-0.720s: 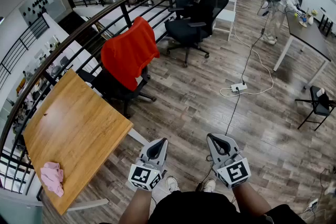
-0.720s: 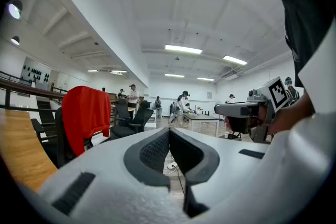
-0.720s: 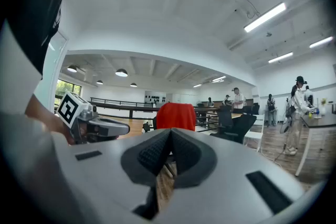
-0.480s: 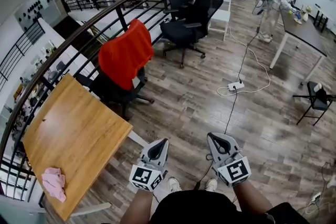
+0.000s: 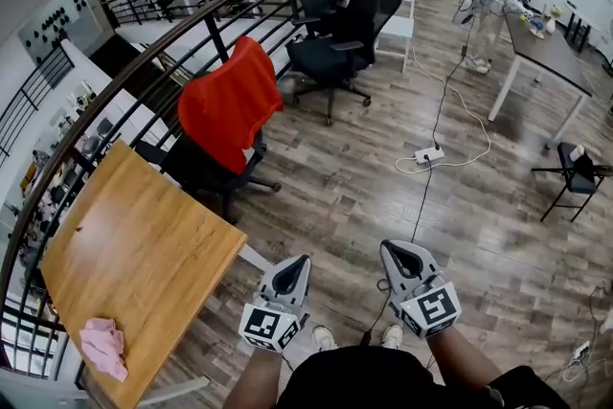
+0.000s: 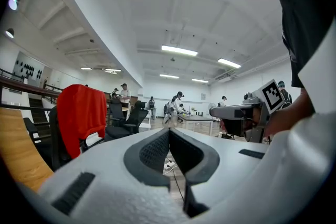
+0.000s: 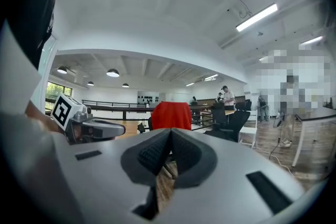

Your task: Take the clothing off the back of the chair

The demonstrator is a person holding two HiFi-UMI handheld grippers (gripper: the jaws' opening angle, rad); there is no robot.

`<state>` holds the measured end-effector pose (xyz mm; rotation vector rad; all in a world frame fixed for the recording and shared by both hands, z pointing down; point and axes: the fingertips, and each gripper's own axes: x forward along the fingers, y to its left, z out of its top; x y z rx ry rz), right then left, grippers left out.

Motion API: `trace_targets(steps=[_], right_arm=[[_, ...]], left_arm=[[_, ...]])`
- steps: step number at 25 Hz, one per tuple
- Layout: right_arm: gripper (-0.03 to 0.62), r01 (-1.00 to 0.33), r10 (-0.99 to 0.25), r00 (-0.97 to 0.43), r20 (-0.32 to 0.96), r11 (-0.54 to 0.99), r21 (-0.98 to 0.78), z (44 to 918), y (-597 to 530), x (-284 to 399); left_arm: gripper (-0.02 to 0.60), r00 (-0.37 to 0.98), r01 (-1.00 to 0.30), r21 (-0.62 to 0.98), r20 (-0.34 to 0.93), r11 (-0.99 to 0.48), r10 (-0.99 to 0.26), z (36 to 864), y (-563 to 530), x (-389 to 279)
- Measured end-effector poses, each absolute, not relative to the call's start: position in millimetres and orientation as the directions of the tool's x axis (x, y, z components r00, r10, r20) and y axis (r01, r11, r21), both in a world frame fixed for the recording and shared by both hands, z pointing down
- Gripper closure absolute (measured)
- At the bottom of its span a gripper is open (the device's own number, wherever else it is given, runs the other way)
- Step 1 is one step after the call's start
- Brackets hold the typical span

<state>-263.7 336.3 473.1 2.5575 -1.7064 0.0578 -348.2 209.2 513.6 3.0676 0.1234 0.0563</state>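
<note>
A red garment (image 5: 230, 101) hangs over the back of a black office chair (image 5: 206, 170) beside the wooden table. It also shows as the red garment (image 6: 80, 111) at the left of the left gripper view and as the red garment (image 7: 170, 115) straight ahead in the right gripper view. My left gripper (image 5: 301, 260) and right gripper (image 5: 386, 249) are held level near my body, well short of the chair. Both are shut with nothing between their jaws.
A wooden table (image 5: 134, 254) stands at the left with a pink cloth (image 5: 103, 346) near its front corner. A curved black railing (image 5: 144, 53) runs behind the chair. More black chairs (image 5: 335, 34), a power strip with cable (image 5: 428, 154) and people at tables (image 5: 536, 43) lie beyond.
The head view has shifted a little; chair and table sit slightly lower and nearer in the picture. Both grippers stay shut in the same place near my body.
</note>
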Motion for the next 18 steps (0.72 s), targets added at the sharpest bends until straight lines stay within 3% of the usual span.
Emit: trace_targets(steps=[10, 18], right_arm=[[0.588, -0.9, -0.897, 0.435, 0.083, -0.434, 0.033, 479.7, 294.7, -276.0], [0.588, -0.912, -0.91, 0.409, 0.064, -0.409, 0.015, 476.5, 276.0, -204.2]], left_arm=[[0.566, 0.993, 0.111, 0.087, 0.036, -0.99, 0.115, 526.8, 165.3, -364.2], [0.566, 0.997, 0.046, 0.072, 0.054, -0.996, 0.05, 527.3, 139.1, -303.5]])
